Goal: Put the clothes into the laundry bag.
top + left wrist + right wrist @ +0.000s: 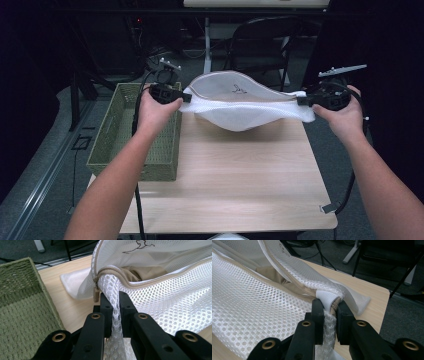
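While the white mesh laundry bag (240, 107) hangs stretched between the two hands above the far part of the table (235, 175), its belly sags down toward the wood and its zippered mouth gapes upward. The left gripper (186, 97) has its jaws closed on a pinch of mesh at the bag's left end, right beside the beige zipper pull (96, 293); in the left gripper view the netting runs down between the two black jaws. The right gripper (301, 101) clamps the opposite end, its jaws pressed on a white fabric tab (327, 298) at the end of the zipper. Inside the open mouth a tan cloth (143, 272) lies bunched against the beige zipper tape.

Just left of the bag, a green woven basket (112, 135) sits at the table's left edge, partly under the left forearm; nothing lies between it and the bag. A small clip (328, 207) rests near the right front corner of the table, where a cable trails down.

The table is of pale wood grain, otherwise bare in front of the person. Beyond it stands a dark folding chair (265, 42) on a grey carpeted floor (55, 150), with a white table leg (206, 45) and cables farther back in a dim room.
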Demonstrator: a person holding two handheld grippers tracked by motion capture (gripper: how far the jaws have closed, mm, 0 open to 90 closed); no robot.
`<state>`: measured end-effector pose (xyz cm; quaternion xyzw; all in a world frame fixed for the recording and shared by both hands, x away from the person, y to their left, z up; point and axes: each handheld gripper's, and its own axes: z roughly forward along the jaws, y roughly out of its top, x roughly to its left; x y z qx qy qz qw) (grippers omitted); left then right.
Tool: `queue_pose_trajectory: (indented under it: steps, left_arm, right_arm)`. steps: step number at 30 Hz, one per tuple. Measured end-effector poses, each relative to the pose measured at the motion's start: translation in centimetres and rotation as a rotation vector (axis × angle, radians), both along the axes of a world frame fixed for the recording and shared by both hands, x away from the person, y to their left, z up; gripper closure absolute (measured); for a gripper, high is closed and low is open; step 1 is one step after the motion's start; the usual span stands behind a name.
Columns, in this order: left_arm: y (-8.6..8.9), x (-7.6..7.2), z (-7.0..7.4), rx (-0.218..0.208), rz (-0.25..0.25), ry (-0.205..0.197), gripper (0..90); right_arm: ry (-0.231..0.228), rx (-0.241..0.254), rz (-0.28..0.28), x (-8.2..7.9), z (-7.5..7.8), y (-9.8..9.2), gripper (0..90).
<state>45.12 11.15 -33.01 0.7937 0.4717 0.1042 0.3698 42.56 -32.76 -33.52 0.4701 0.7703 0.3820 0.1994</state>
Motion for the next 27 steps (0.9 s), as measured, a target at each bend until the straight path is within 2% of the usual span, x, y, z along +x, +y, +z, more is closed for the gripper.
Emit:
queue_pose_trajectory:
  steps: [10, 20, 22, 27]
  left_arm:
    - [0.4, -1.3, -1.3, -0.007, -0.022, 0.018, 84.3]
    - [0.9, -3.1, -3.1, -0.024, -0.043, 0.032, 84.2]
    - [0.9, -3.6, -3.8, -0.030, -0.050, 0.036, 84.0]
    - [0.8, -4.3, -4.5, -0.024, -0.056, 0.034, 83.9]
  right_arm:
    - [0.020, -0.036, 0.027, -0.9, -0.8, 0.4, 79.0]
    - [0.027, -0.024, 0.046, -2.2, -2.4, 0.3, 78.8]
    - [0.033, -0.012, 0.046, -2.4, -3.1, 0.1, 78.7]
    - [0.046, -0.009, 0.047, -3.1, -4.0, -0.1, 78.5]
